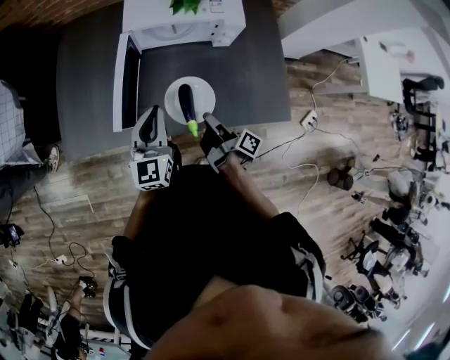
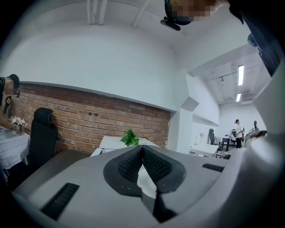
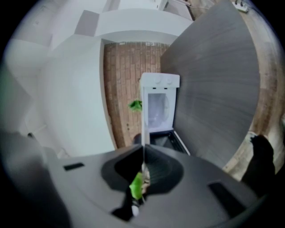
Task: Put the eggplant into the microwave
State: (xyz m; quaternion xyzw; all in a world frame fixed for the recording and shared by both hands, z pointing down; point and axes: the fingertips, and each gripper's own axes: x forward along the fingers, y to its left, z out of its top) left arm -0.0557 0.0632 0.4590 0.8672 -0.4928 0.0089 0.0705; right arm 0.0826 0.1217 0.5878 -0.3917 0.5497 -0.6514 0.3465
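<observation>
Eggplant: on white plate, near desk front edge. Right gripper clamps plate rim; left gripper closed, empty, alongside. Microwave door open ahead.

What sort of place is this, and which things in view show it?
Probably a shared office or lab, not a home kitchen: a white microwave stands on a grey table, office chairs and cables crowd the wooden floor, and desks with people stand beyond.
</observation>
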